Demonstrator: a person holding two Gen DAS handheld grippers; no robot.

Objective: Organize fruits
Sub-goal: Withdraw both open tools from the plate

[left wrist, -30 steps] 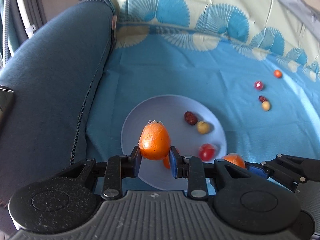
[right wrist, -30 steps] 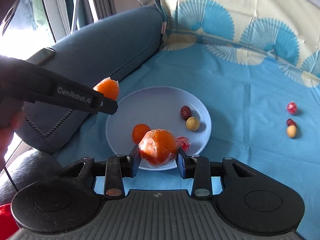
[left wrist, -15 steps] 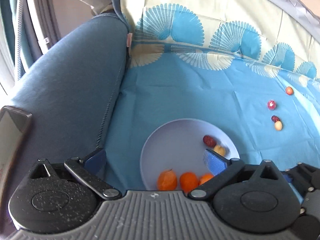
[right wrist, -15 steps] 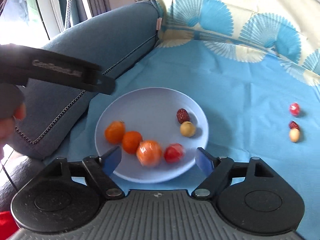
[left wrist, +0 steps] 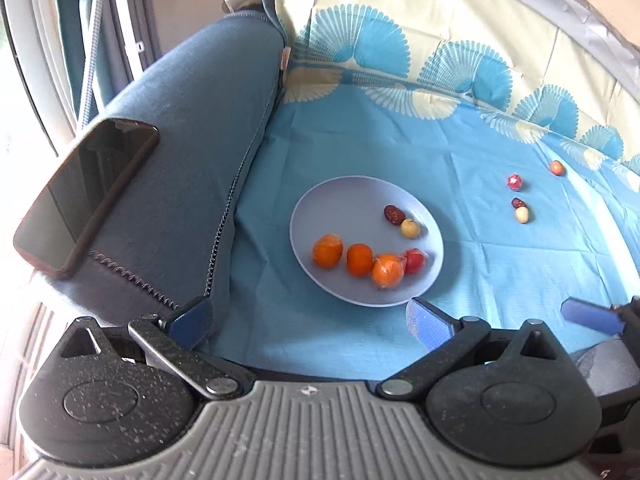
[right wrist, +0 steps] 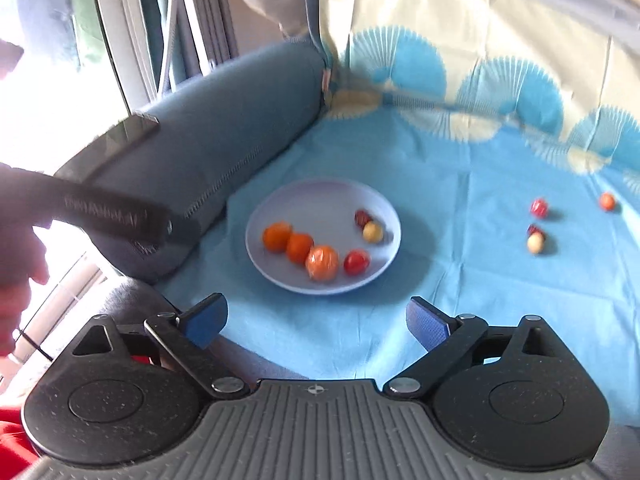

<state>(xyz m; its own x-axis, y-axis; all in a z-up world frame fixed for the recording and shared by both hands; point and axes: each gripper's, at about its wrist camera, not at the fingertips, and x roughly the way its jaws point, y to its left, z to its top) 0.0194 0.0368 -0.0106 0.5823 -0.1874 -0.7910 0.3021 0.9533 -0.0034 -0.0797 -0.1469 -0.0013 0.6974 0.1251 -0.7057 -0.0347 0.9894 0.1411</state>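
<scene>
Left wrist view: left tool (left wrist: 310, 322) spread wide, empty; right tool (right wrist: 316, 320) likewise. Plate (left wrist: 320, 200) w/ oranges (left wrist: 359, 260) just ahead. Stray fruits (left wrist: 521, 214) lie far right on cloth (left wrist: 400, 152) — small, round; could roll away or slip the pads during pickup.
</scene>
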